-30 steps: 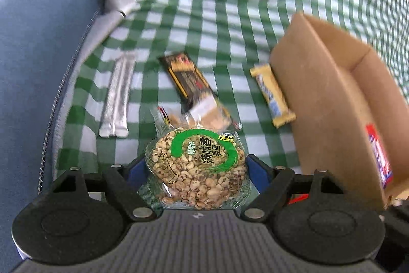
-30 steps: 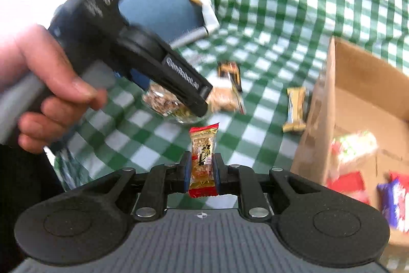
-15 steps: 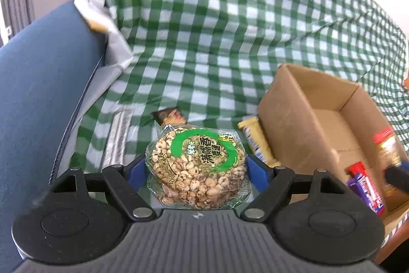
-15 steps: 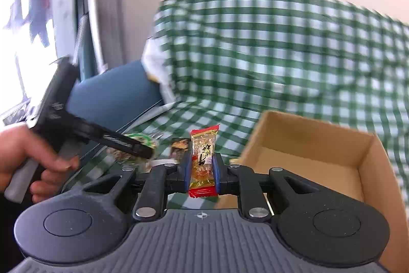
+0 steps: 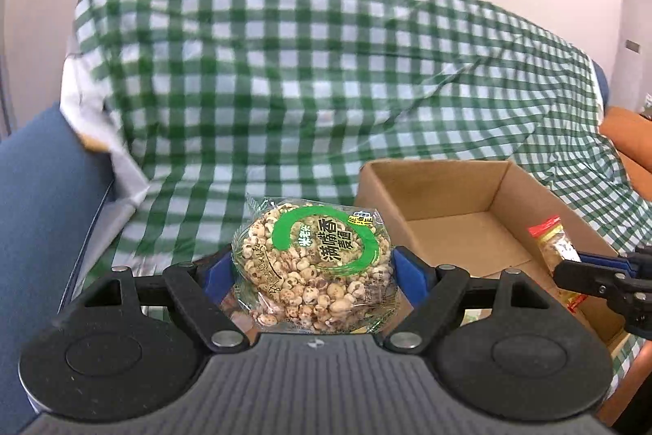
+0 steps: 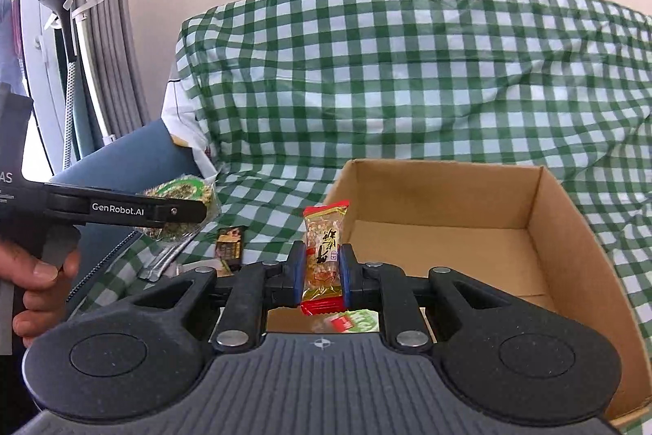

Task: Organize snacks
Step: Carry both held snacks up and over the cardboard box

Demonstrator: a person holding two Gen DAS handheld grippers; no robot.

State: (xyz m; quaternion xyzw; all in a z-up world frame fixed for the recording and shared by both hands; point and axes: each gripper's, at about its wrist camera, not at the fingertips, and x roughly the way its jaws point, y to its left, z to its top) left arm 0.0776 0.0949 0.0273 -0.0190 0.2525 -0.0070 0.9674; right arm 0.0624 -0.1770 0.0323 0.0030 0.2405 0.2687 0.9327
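Our left tongs (image 5: 313,268) pinch the round puffed-grain pack (image 5: 313,263) beside the cardboard box (image 6: 562,231); our right tongs (image 6: 322,268) pinch the red candy bar (image 6: 324,255) over it. We should lower well inside before releasing.

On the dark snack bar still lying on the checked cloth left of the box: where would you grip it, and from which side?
Grip the dark snack bar across its narrow width near the middle, coming from above. It lies flat on the checked cloth, long and thin, so only its long edges suit the pads. Both hand-held grippers are full, so one must unload first.
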